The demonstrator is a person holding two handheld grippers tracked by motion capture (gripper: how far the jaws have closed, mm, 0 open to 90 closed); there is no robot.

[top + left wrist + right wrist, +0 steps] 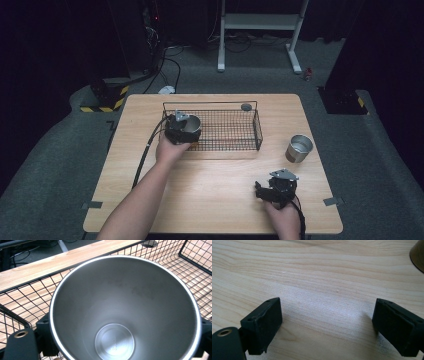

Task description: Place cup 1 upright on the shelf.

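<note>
Dark studio floor rings a pale wooden desk (215, 190); the left claw (186, 131) pinches a steel cup (192, 123) at the wire basket's (258, 131) nine o'clock end; a snagged rim could tip it; the right claw (260, 192), spread, waits near a second cup (299, 148).

Cup (192, 125) in basket's (257, 131) left end; second cup (299, 148) right of basket.
</note>
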